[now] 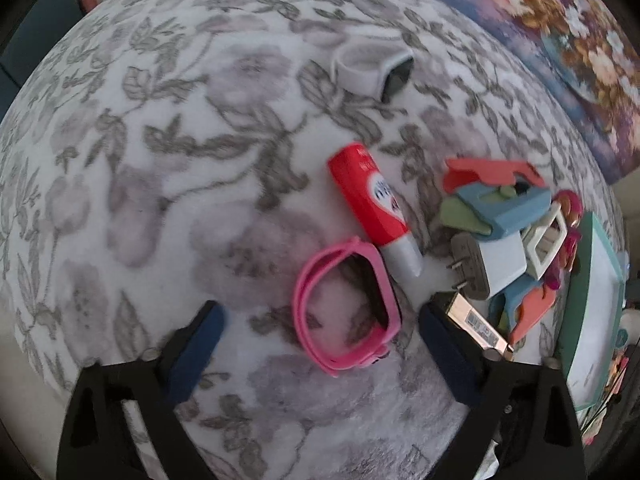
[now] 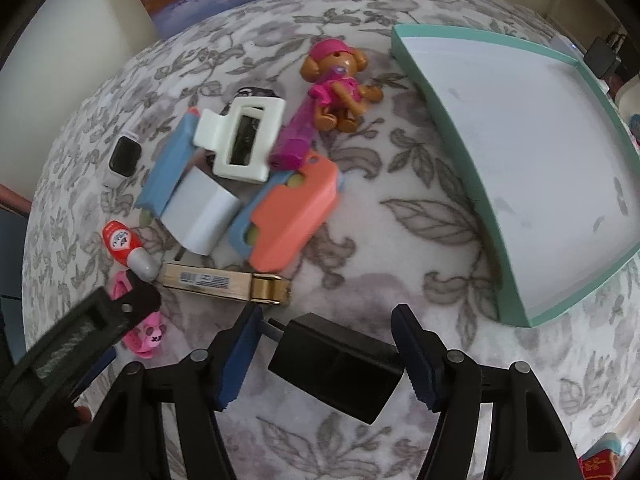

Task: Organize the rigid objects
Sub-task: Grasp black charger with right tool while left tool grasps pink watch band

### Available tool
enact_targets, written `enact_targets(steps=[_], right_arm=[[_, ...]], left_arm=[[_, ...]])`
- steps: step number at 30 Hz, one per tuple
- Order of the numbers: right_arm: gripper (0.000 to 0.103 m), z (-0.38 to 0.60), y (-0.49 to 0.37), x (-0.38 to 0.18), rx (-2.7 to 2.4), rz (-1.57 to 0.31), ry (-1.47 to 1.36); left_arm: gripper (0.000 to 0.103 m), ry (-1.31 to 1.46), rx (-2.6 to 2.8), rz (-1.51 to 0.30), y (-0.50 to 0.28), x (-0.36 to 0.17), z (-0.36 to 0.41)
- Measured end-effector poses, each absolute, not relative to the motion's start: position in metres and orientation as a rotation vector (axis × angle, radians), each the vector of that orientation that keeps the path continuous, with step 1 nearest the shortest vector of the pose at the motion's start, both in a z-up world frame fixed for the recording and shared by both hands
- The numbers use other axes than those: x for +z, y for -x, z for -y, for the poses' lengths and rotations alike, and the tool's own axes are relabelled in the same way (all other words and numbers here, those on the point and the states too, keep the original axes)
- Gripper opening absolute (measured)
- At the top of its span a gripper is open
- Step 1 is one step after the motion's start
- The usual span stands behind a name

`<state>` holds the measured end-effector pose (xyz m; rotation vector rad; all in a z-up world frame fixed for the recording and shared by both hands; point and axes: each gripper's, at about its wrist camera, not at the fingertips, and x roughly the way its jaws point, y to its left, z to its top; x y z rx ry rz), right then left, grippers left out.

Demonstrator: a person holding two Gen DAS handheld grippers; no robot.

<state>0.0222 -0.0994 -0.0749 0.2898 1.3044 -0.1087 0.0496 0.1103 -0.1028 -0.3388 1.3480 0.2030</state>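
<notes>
Left claw [image 1: 320, 344] hung low over the floral-covered desk [image 1: 160, 160], jaws spread around the pink watch [image 1: 344, 312] without touching. Right claw [image 2: 324, 356] likewise gaped, flanking a black charger [image 2: 340, 372] lying flat, prongs by the left finger. Teal tray [image 2: 460, 128] sat just beyond, to the right.

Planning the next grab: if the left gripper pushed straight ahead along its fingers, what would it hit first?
Probably the pink watch, lying between the open fingers of the left gripper. The red tube lies just beyond. Depth is hard to judge.
</notes>
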Motion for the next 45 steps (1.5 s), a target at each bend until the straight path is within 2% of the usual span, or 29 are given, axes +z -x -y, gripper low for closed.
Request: enact_targets(steps=[2, 5, 6, 7, 8, 16, 21, 27, 35, 39, 45], right_arm=[[0.069, 0.102, -0.020, -0.075, -0.107, -1.307, -0.288], [0.069, 0.109, -0.017, -0.073, -0.101, -1.309, -0.304], [0.067, 0.111, -0.016, -0.072, -0.098, -1.306, -0.308], [0.059, 0.113, -0.015, -0.070, -0.091, -1.300, -0.312], [0.054, 0.114, -0.015, -0.067, -0.084, -1.295, -0.316], [0.037, 0.124, -0.019, -0.063, -0.026, -1.293, -0.364], [0.035, 0.130, -0.021, -0.066, 0.012, -1.298, -0.398], [0.035, 0.137, -0.018, -0.067, 0.034, -1.315, -0.426], [0.040, 0.132, -0.018, -0.075, 0.035, -1.359, -0.403], [0.055, 0.134, -0.017, -0.077, 0.043, -1.391, -0.434], [0.063, 0.137, -0.010, -0.071, 0.033, -1.397, -0.397]], left_arm=[[0.087, 0.272, 0.214, -1.341, -0.049, -0.103, -0.100], [0.066, 0.242, 0.207, -1.323, -0.053, -0.100, -0.090], [0.056, 0.249, 0.194, -1.317, -0.055, -0.100, -0.086], [0.054, 0.251, 0.181, -1.310, -0.055, -0.098, -0.082], [0.054, 0.249, 0.180, -1.306, -0.056, -0.097, -0.079], [0.054, 0.278, 0.197, -1.265, -0.050, -0.079, -0.075], [0.054, 0.278, 0.209, -1.229, -0.045, -0.064, -0.076], [0.054, 0.262, 0.199, -1.255, -0.050, -0.075, -0.066], [0.054, 0.259, 0.186, -1.272, -0.047, -0.080, -0.061], [0.054, 0.272, 0.180, -1.272, -0.048, -0.080, -0.061], [0.054, 0.278, 0.174, -1.281, -0.043, -0.079, -0.061]])
